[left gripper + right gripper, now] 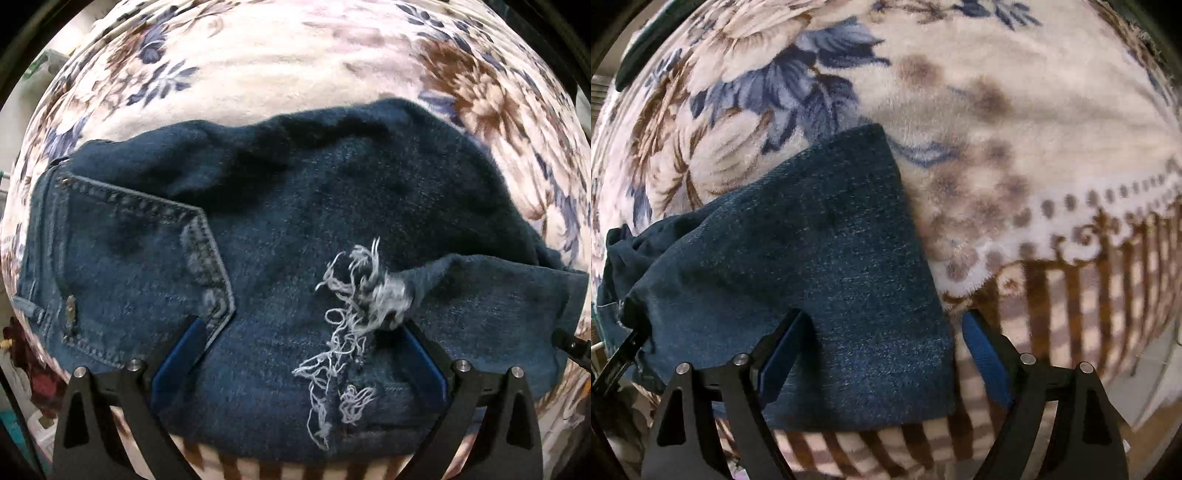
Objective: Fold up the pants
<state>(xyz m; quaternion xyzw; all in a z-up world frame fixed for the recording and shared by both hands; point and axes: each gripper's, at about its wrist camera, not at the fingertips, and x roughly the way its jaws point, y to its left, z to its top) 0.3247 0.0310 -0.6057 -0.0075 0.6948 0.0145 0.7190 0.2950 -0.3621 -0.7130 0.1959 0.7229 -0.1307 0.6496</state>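
Dark blue jeans [295, 206] lie folded on a floral blanket, with a back pocket [129, 258] at the left and a frayed hem [362, 295] with loose pale threads on top. My left gripper [303, 325] points down over them. It is open, its blue pads [177, 362] wide apart, and the denim lies under the gap. In the right wrist view a flat folded end of the jeans [831, 258] reaches up to a corner. My right gripper [886, 314] stands open above its right edge, one blue pad over denim, the other [986, 354] over blanket.
The plush blanket [277, 66] with blue and brown flowers covers the surface. Its striped brown border [1071, 295] runs along the near edge. A black piece of hardware [620, 354] shows at the left rim of the right wrist view. Floor clutter [40, 387] lies beyond the blanket's left edge.
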